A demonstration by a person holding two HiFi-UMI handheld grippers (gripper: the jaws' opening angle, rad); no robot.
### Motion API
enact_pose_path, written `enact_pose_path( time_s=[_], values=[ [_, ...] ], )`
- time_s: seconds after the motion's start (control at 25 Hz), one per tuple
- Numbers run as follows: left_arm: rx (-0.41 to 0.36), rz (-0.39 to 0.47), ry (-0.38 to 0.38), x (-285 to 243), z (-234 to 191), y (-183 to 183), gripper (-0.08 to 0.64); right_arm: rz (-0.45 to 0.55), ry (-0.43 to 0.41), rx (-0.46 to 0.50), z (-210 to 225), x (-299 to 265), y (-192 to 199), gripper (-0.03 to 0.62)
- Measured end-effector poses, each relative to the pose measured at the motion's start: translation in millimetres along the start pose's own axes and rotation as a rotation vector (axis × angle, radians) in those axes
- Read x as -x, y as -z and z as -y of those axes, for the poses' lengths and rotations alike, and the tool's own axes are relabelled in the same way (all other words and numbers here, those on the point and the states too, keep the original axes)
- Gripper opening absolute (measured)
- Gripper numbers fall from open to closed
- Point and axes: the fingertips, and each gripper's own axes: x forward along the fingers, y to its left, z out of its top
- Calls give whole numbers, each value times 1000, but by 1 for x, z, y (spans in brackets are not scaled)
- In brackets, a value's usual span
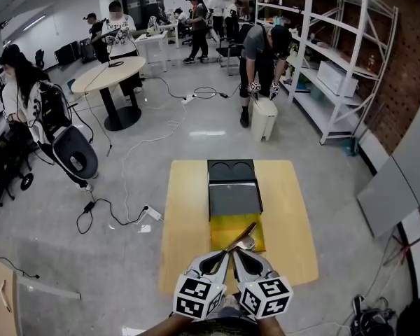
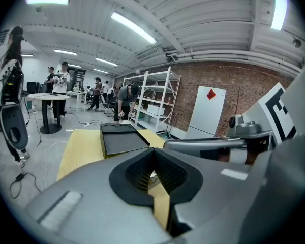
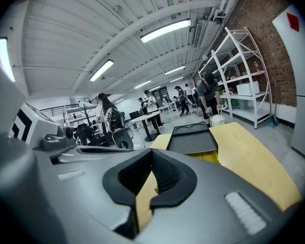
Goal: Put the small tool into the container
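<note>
Small tool [image 1: 242, 236] lies slantwise on the yellow near end of the black-topped container [image 1: 234, 194], just beyond our left gripper [image 1: 221, 256] and right gripper [image 1: 243, 256], on the wooden table [image 1: 287, 215]. From the left gripper view we see its jaw tips together, nothing between. From the right gripper view, likewise closed and empty.

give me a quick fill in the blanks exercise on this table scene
1. The small tool rests on the ____ container.
2. The dark tray has ____ round recesses at its far end.
3. The fingers of the left gripper and the right gripper are ____.

Missing words: yellow; two; shut.
</note>
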Motion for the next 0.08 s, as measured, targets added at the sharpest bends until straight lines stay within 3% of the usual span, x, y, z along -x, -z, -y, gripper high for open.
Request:
enact_pose_path(
  time_s=[0.08],
  values=[
    [0,-1,1,3,0,3,9,0,0,-3,-3,1,3,5]
  ],
)
